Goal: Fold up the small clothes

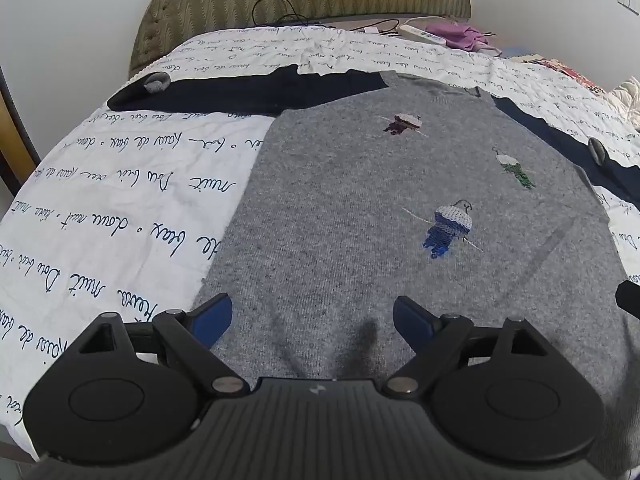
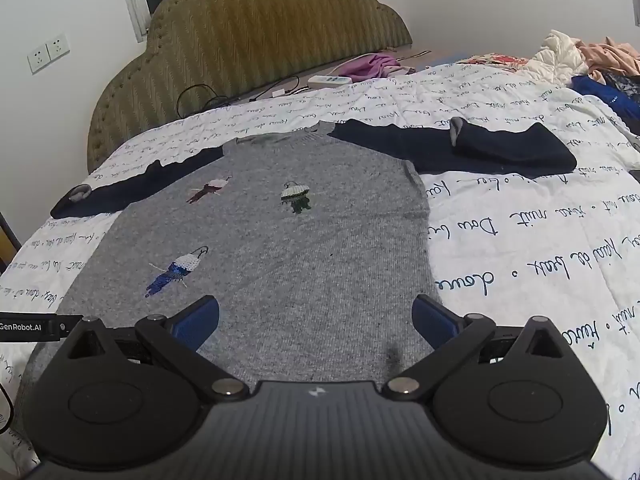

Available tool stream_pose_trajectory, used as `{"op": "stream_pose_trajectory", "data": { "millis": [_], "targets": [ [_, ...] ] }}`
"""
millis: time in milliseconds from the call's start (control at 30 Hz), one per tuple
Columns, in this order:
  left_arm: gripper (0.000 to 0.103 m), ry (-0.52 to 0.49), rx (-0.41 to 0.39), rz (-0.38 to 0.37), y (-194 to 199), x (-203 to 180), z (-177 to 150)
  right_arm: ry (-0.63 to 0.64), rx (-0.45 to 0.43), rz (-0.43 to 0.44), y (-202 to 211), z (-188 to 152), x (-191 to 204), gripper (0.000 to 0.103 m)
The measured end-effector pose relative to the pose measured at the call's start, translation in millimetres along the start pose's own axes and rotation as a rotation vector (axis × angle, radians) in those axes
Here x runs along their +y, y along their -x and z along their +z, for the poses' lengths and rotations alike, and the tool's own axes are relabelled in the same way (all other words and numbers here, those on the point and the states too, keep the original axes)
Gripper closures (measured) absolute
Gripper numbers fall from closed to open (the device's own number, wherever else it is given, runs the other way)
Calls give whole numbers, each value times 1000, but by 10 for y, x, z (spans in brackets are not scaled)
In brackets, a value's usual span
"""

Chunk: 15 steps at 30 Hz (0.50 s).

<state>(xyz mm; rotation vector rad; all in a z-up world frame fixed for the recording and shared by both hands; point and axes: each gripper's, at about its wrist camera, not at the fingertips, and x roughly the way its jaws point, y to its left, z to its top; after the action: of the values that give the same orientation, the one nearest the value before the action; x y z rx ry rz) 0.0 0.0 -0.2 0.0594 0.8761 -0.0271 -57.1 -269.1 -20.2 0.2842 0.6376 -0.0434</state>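
We find the sweater (image 2: 280, 248) spread flat at frame centre on the bed (image 2: 520, 240), sleeves outstretched; no fold made. Left gripper (image 1: 312, 318) and right gripper (image 2: 316, 320) hover released, grasping nothing.

We see open quilt (image 2: 540, 248) beside the sweater (image 2: 280, 264) on both long sides. Toward the headboard (image 2: 248, 40) edge, cables (image 2: 200, 96), a power strip (image 2: 330, 80) and purple cloth (image 2: 372, 65) crowd the way; heaped clothes (image 2: 584, 58) block the far right corner.
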Motion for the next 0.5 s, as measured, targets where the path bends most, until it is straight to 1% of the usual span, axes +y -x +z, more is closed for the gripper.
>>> {"op": "stream_pose_trajectory", "data": {
  "millis": [300, 500],
  "targets": [
    [13, -1, -2, -4, -32, 41, -19, -11, -3, -3, -1, -7, -42, 0],
    [13, -3, -2, -3, -5, -7, -6, -13, -5, 0, 12, -4, -44, 0]
  ]
}}
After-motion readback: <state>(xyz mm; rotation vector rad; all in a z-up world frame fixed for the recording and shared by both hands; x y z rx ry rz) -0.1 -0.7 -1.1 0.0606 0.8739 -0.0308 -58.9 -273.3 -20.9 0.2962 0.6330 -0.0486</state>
